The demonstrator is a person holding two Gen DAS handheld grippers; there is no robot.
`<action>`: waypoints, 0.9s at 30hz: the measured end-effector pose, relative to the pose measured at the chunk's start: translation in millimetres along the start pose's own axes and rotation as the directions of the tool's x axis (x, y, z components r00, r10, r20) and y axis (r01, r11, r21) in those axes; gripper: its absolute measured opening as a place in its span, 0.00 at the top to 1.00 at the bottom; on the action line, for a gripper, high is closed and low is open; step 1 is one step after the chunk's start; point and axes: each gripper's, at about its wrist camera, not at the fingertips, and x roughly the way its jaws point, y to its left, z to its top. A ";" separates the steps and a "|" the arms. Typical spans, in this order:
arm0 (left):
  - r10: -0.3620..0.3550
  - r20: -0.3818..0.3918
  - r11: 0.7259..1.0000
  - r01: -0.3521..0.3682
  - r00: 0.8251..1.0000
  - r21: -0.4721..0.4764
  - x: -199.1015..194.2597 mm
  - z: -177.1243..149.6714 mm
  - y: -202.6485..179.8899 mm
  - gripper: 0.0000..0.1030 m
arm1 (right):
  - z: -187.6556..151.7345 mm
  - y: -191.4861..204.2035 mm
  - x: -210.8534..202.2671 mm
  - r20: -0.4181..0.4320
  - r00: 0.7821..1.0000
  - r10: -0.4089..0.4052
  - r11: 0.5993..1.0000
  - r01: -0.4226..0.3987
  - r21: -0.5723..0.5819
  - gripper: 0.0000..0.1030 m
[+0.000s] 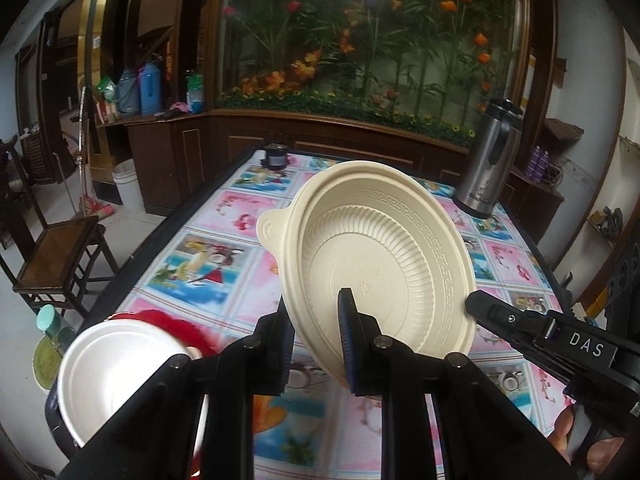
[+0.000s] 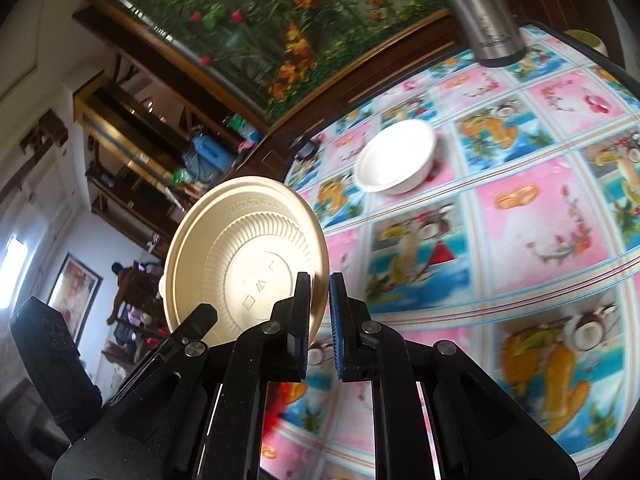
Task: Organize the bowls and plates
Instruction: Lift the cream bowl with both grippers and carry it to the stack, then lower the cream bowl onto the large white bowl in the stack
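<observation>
Your left gripper [image 1: 316, 336] pinches the rim of the beige plate [image 1: 384, 256], tilted on edge above the patterned tablecloth [image 1: 224, 248]. Your right gripper [image 2: 320, 328] is pressed nearly together, seemingly on nothing, though blur hampers it. A white bowl [image 2: 396, 160] sits on the cloth, the steel flask [image 1: 490, 160] well beyond.

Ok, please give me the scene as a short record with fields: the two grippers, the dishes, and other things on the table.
left gripper: shut on the rim of the beige plate
beige plate: tilted, lifted off the table
right gripper: shut, holds nothing
white bowl: upright on the table, untouched
flask: stands near the far right corner
dark jar: at the far end
</observation>
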 end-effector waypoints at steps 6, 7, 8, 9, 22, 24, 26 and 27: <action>0.072 0.031 0.997 -0.071 0.997 -0.034 -17.0 -4.2 38.4 0.81 | -16.5 38.1 24.1 -0.052 0.998 0.031 0.997 -0.034 -0.063 0.91; 0.089 0.035 0.995 -0.087 0.995 -0.042 -20.4 -6.0 46.5 0.81 | -19.9 44.7 28.2 -0.062 0.997 0.035 0.996 -0.040 -0.075 0.91; 0.099 0.036 0.994 -0.097 0.994 -0.047 -22.1 -6.3 49.7 0.81 | -23.1 50.9 32.0 -0.071 0.997 0.039 0.995 -0.045 -0.087 0.91; 0.111 0.037 0.993 -0.109 0.993 -0.055 -24.3 -7.8 54.9 0.81 | -27.2 57.0 36.1 -0.081 0.996 0.044 0.994 -0.052 -0.098 0.91; 0.212 0.024 0.970 -0.207 0.977 -0.131 -41.5 -26.7 110.7 0.81 | -77.3 106.2 80.7 -0.206 0.976 0.071 0.979 -0.108 -0.173 0.91; 0.216 0.020 0.968 -0.211 0.976 -0.137 -42.3 -29.7 115.2 0.81 | -80.3 109.5 84.6 -0.216 0.974 0.069 0.978 -0.108 -0.178 0.91; 0.221 0.015 0.966 -0.216 0.975 -0.144 -42.6 -32.9 120.1 0.81 | -85.4 112.7 87.9 -0.225 0.972 0.066 0.977 -0.109 -0.184 0.91; 0.222 0.012 0.965 -0.217 0.975 -0.146 -42.8 -35.0 123.7 0.81 | -87.1 114.5 89.5 -0.230 0.971 0.065 0.977 -0.109 -0.185 0.91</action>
